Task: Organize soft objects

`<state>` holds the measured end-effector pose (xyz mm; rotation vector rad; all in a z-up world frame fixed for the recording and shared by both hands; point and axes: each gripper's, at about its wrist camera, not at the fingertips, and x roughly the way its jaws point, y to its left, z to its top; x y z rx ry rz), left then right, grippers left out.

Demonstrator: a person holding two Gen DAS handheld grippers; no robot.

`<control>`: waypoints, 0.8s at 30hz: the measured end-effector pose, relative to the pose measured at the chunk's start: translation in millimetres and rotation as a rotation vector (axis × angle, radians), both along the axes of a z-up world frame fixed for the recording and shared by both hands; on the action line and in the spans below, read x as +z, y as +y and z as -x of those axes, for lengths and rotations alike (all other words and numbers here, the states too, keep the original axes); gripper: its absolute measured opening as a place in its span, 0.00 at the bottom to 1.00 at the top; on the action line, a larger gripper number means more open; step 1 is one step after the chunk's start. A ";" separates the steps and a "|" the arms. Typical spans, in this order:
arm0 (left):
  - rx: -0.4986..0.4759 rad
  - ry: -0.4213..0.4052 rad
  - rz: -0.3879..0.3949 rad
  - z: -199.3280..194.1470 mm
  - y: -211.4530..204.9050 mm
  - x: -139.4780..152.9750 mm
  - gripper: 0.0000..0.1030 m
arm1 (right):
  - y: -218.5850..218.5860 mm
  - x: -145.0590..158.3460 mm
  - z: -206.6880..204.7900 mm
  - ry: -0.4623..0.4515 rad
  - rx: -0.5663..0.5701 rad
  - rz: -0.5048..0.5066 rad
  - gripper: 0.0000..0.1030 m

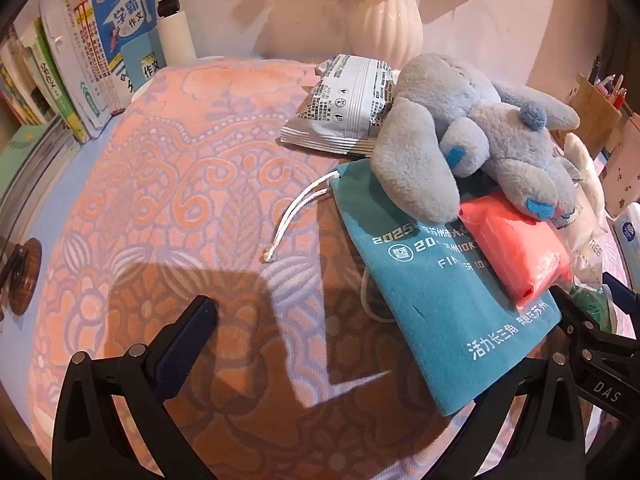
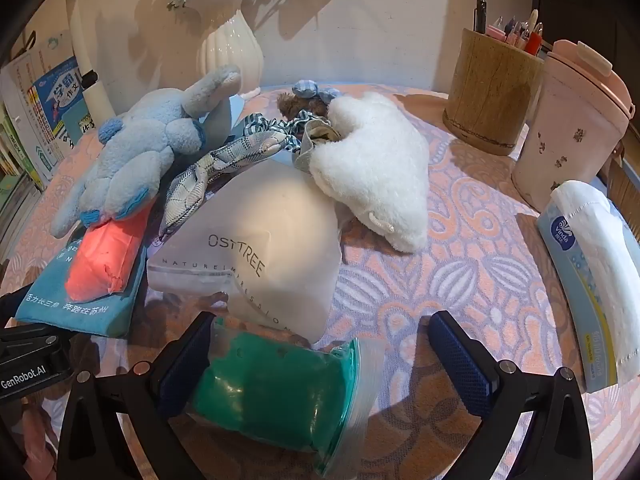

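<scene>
A pile of soft things lies on a patterned pink towel [image 1: 192, 184]. A blue plush toy [image 1: 476, 136] [image 2: 144, 148] lies on a teal drawstring bag [image 1: 436, 300] [image 2: 80, 300] and an orange-red packet [image 1: 516, 248] [image 2: 104, 260]. A white OSTTREE pouch [image 2: 256, 248], a white plush [image 2: 376, 168] and a plaid cloth [image 2: 224, 164] lie beside them. A green item in a clear bag [image 2: 280, 388] sits between my right gripper's [image 2: 320, 364] open fingers, against the left pad. My left gripper [image 1: 384, 320] is open, low over the towel; the teal bag's corner covers its right finger.
A silver wipes pack [image 1: 344, 108] lies behind the plush. A white vase [image 2: 232, 48], books [image 1: 80, 64] at the left, a wooden pen holder [image 2: 488, 92], a pink lidded cup [image 2: 576, 128] and a tissue pack [image 2: 592, 280] ring the towel.
</scene>
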<state>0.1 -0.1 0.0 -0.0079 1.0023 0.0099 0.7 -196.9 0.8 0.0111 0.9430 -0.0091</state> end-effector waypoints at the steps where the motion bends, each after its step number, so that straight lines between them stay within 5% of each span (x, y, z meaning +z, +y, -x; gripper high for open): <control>1: 0.000 -0.001 0.005 -0.1 0.1 0.0 1.00 | -0.2 0.0 -0.1 0.002 0.000 -0.002 1.00; 10: -0.026 0.019 -0.002 7.7 -5.1 8.5 0.99 | 0.4 1.2 3.9 0.068 0.000 0.001 1.00; 18: -0.045 -0.048 0.020 72.9 3.6 40.9 0.99 | 5.0 7.7 47.2 0.181 0.021 -0.011 1.00; 24: -0.073 -0.170 0.042 115.0 -0.7 88.0 0.99 | 13.8 67.7 115.5 -0.102 0.015 0.040 0.99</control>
